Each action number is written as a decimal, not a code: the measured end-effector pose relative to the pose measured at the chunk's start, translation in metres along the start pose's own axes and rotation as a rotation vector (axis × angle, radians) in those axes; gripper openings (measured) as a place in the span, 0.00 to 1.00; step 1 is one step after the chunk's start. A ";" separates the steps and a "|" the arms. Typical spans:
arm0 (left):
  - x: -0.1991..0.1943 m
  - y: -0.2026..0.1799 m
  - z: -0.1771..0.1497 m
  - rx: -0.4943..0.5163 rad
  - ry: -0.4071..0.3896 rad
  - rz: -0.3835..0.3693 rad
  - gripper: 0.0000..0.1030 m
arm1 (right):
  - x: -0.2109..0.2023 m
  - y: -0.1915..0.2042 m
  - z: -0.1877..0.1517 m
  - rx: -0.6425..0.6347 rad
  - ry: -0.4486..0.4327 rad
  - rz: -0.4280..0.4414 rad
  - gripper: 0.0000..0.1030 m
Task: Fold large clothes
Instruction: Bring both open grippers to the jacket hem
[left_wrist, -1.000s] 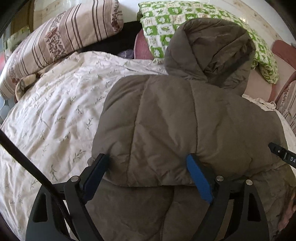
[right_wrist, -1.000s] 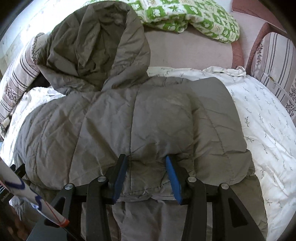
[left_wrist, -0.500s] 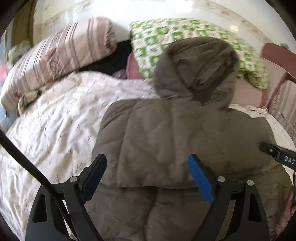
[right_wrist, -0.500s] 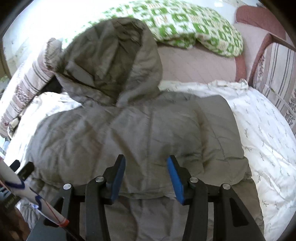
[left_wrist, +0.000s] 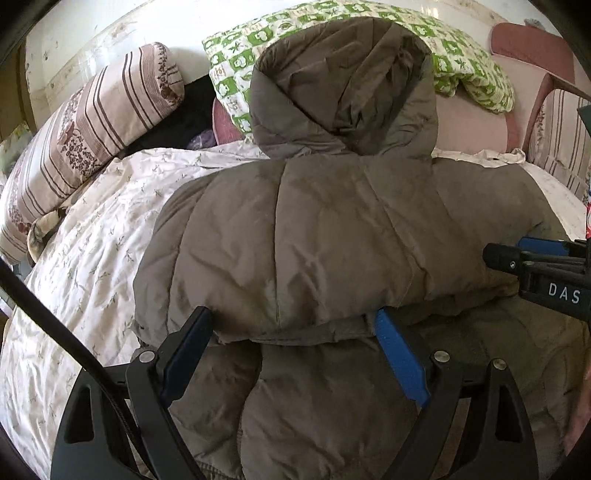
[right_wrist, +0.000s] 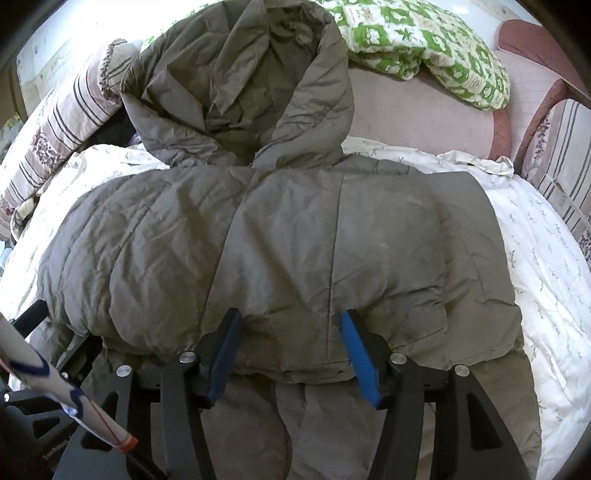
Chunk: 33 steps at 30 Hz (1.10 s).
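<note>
Item: olive-brown hooded puffer jacket (left_wrist: 295, 229), lying on a bed over a pale sprigged bedspread (left_wrist: 88, 236). The upper part is folded over the lower part; the fold's free edge runs across just in front of both tools. The hood (left_wrist: 347, 92) lies towards the head of the bed, against a green-and-white patterned pillow (left_wrist: 465, 62). A striped pillow (left_wrist: 92, 125) lies to the left.

Left gripper (left_wrist: 295, 332): jaws spread wide, straddling the folded edge; the pads do not pinch the fabric.

Right gripper (right_wrist: 288, 332): jaws have just been opening, now moderately apart. The folded edge lies between the blue pads (right_wrist: 360, 358), and they are not pressing on it.
</note>
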<state>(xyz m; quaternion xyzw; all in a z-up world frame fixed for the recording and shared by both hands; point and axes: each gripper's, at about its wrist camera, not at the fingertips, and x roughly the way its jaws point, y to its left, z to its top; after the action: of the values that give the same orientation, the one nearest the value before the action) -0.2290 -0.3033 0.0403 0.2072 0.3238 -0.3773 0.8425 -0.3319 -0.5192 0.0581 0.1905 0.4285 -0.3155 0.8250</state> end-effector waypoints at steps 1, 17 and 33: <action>0.001 0.000 0.000 -0.001 0.002 0.000 0.87 | 0.001 0.000 -0.001 0.000 0.001 0.001 0.60; -0.019 -0.006 0.001 0.031 -0.105 0.034 0.87 | -0.023 -0.036 0.014 0.104 -0.099 -0.039 0.61; -0.026 -0.013 0.001 0.062 -0.149 0.055 0.87 | 0.014 -0.059 0.003 0.168 0.014 -0.030 0.75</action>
<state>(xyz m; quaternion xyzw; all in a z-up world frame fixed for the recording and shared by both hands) -0.2517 -0.2993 0.0578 0.2133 0.2426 -0.3781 0.8676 -0.3640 -0.5686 0.0456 0.2545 0.4090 -0.3614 0.7983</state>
